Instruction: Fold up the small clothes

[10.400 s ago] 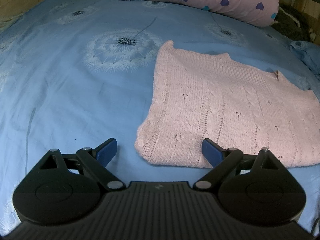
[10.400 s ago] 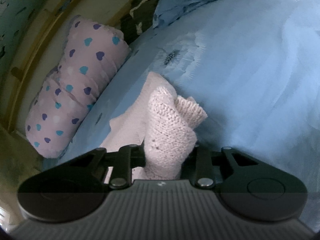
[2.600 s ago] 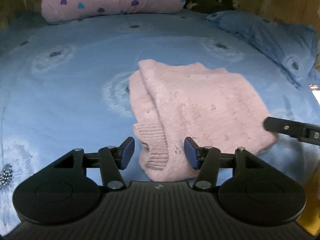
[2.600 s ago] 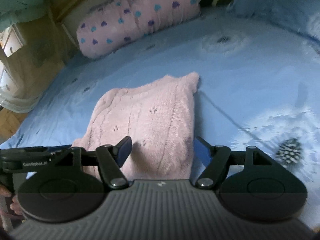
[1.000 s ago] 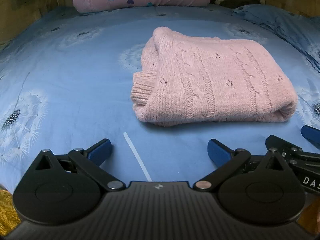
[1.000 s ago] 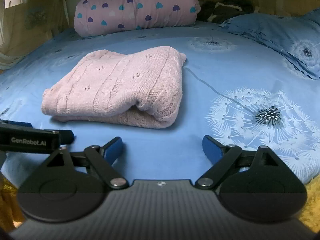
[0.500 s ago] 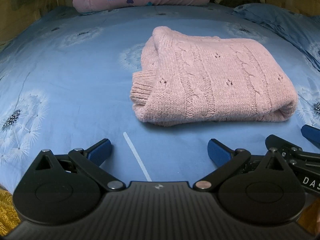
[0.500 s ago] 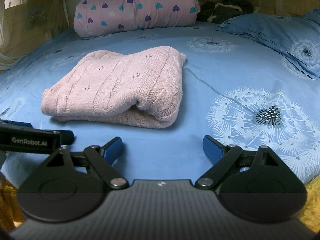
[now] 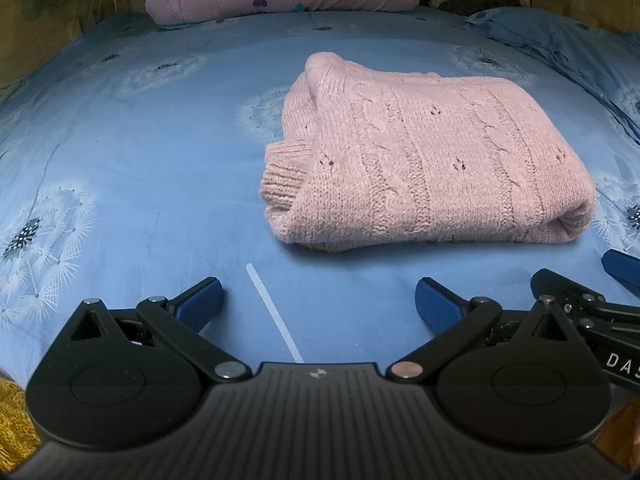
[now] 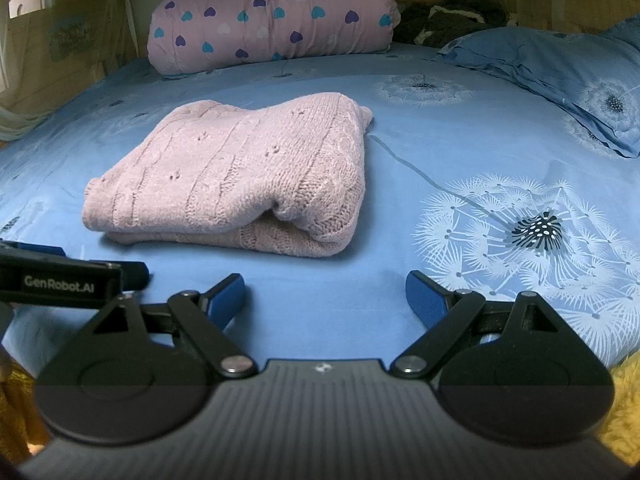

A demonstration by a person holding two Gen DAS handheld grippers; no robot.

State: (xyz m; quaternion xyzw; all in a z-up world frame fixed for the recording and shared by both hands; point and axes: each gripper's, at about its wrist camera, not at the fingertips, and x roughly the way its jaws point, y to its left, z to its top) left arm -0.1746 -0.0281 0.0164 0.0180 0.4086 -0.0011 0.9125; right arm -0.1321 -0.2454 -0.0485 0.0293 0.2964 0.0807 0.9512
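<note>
A pink cable-knit sweater (image 9: 420, 160) lies folded into a thick rectangle on the blue bed sheet (image 9: 140, 168), its ribbed cuff poking out at the left. My left gripper (image 9: 318, 300) hovers open over bare sheet just in front of the sweater, nothing between its blue pads. In the right wrist view the same folded sweater (image 10: 240, 176) sits ahead and to the left. My right gripper (image 10: 326, 292) is open and apart from it, over the blue sheet (image 10: 440, 152). Each gripper's black body shows at the edge of the other's view.
A pink bolster with coloured hearts (image 10: 272, 16) lies along the far edge of the bed. A blue pillow (image 10: 560, 72) sits at the right. Dark clothing (image 10: 448, 16) is heaped behind the pillow. Yellow fabric (image 9: 12, 420) shows below the bed's near edge.
Nothing has moved over the last second; both grippers hold still and open. Earlier the sweater lay spread and was folded over into this bundle.
</note>
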